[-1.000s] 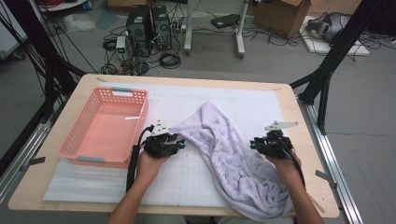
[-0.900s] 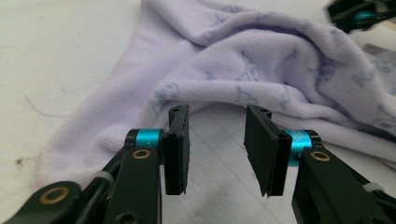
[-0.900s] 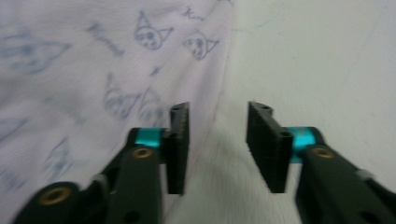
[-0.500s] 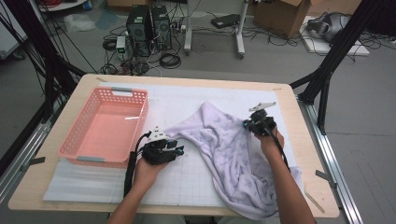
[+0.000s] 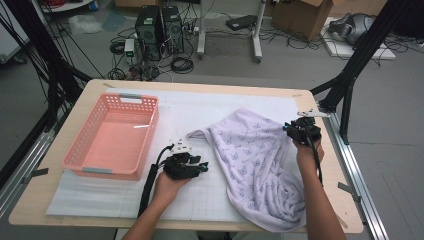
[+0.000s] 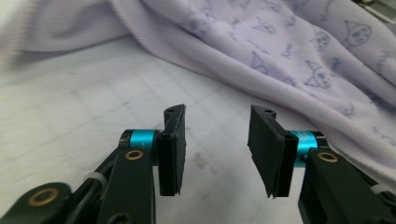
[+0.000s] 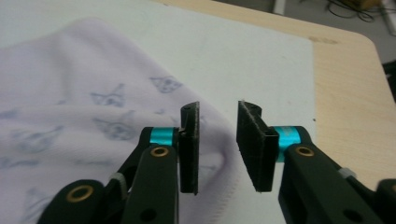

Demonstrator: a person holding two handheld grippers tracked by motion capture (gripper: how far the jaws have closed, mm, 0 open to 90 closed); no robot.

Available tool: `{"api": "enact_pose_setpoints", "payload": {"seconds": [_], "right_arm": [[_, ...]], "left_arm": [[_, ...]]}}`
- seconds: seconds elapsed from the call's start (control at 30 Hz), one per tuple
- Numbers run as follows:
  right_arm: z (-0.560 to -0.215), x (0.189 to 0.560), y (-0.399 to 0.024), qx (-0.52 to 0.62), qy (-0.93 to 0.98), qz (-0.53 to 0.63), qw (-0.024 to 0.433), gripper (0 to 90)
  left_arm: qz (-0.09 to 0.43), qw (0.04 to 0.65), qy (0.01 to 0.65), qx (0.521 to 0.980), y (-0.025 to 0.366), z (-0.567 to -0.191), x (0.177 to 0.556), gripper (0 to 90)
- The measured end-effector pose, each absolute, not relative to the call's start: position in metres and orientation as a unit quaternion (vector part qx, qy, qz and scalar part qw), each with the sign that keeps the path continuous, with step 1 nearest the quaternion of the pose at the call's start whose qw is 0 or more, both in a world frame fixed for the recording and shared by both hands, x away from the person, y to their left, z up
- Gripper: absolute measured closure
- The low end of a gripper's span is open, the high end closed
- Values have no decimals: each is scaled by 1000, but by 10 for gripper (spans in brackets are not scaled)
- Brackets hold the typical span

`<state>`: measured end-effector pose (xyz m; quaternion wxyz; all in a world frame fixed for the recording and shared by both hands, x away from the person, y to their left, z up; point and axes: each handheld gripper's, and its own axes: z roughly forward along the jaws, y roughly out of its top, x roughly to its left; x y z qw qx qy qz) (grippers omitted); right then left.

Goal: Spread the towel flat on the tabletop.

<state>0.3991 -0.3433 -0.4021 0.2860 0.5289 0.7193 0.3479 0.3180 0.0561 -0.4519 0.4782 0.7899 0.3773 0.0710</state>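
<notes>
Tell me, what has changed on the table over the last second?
The right gripper carried the towel's edge from the near right toward the far right corner, spreading it flatter; its jaws have just opened and now stand apart over the edge. The left gripper, open, came off the cloth and drew back. The pink basket stayed put.

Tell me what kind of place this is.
Probably a lab or workshop set up for recording: a wooden table inside a black frame, computer towers and loose cables on the floor, and cardboard boxes behind.
</notes>
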Motion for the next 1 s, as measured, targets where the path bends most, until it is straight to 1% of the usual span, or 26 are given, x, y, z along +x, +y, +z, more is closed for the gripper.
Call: {"api": "enact_pose_setpoints", "payload": {"seconds": [0.07, 0.13, 0.27, 0.4, 0.43, 0.47, 0.5, 0.53, 0.57, 0.63, 0.67, 0.73, 0.83, 1.0], "right_arm": [[-395, 388, -343, 516, 729, 363, 267, 647], [-390, 376, -343, 499, 739, 371, 259, 628], [-390, 350, -344, 478, 751, 387, 240, 618], [-393, 325, -349, 469, 746, 416, 226, 603], [-395, 320, -350, 464, 747, 419, 227, 603], [-396, 314, -350, 463, 746, 422, 226, 603], [-397, 310, -351, 459, 747, 424, 226, 602], [-399, 305, -351, 457, 747, 426, 227, 603], [-400, 302, -352, 457, 745, 430, 226, 600], [-402, 297, -351, 454, 748, 428, 227, 601], [-402, 297, -351, 453, 749, 427, 227, 600], [-403, 296, -352, 455, 749, 424, 227, 600], [-406, 295, -353, 457, 749, 424, 224, 600], [-410, 296, -354, 460, 750, 419, 223, 599]], "left_arm": [[69, 482, 375, 789, 48, -452, 318, 531], [60, 477, 373, 793, 38, -451, 319, 498], [53, 471, 351, 808, 9, -447, 319, 438], [64, 449, 319, 833, -24, -447, 314, 413], [73, 439, 308, 841, -32, -448, 312, 413], [98, 427, 298, 848, -38, -448, 309, 398], [124, 412, 288, 855, -42, -447, 307, 431], [139, 406, 282, 858, -45, -447, 306, 497], [140, 403, 275, 861, -45, -446, 307, 567], [141, 404, 271, 862, -41, -445, 309, 767], [132, 409, 278, 859, -37, -444, 312, 784], [144, 413, 296, 849, -25, -441, 319, 792], [140, 424, 337, 829, 1, -435, 334, 793], [187, 427, 397, 791, 45, -422, 357, 801]]}}
